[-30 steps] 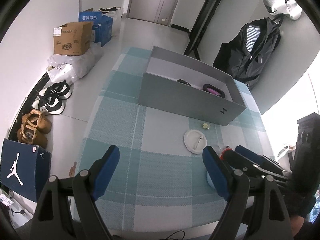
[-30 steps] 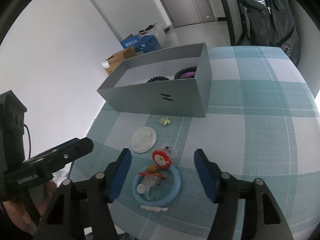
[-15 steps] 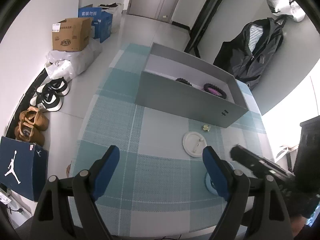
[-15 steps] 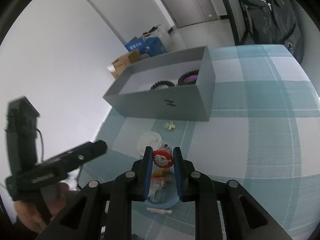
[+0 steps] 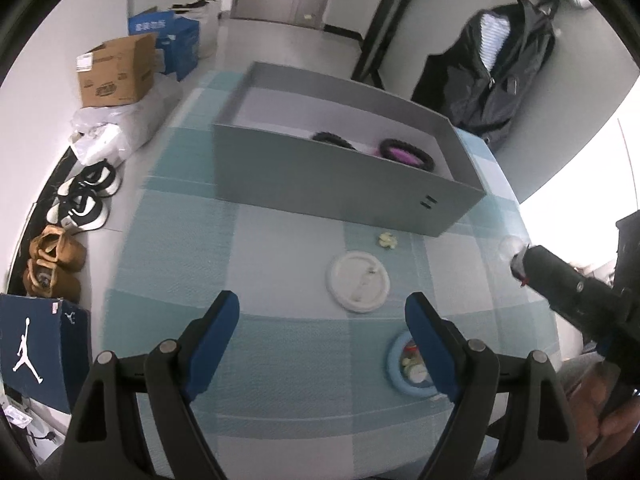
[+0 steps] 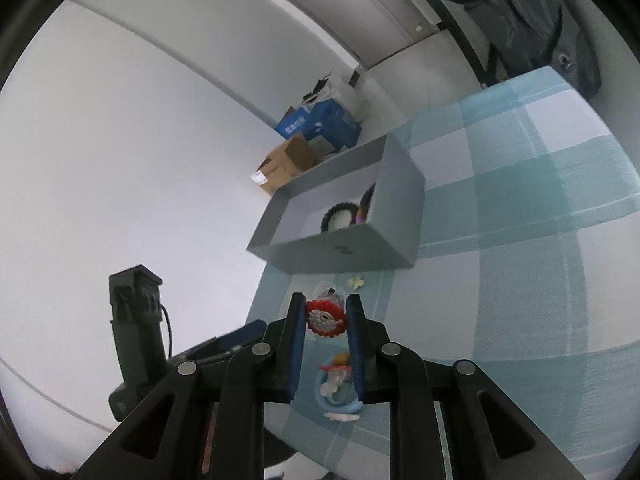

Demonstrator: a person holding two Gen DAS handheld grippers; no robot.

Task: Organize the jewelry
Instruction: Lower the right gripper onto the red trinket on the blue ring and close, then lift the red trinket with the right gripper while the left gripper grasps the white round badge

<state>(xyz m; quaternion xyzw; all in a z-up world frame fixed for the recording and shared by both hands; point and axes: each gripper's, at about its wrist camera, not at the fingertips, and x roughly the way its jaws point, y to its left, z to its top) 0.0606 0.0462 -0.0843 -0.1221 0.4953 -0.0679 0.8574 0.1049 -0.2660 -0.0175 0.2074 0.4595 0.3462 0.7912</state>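
Right gripper (image 6: 326,318): clenched on round red-and-white beaded brooch (image 6: 325,318), pinched between 2 blue pads, raised above teal-and-white checked tablecloth (image 6: 520,280).
Left gripper (image 5: 322,334): released, blue pads spread wide, holding nothing, above tablecloth.
Round light-blue dish (image 5: 400,368): on cloth near front edge, several small trinkets inside.
Flat round white lid (image 5: 358,287): on cloth, between dish and box.
Small pale-yellow flower clip (image 5: 387,240): just before box.
Long grey cardboard box (image 5: 340,196): open, 2 dark beaded rings inside, 1 with purple centre (image 5: 404,156).
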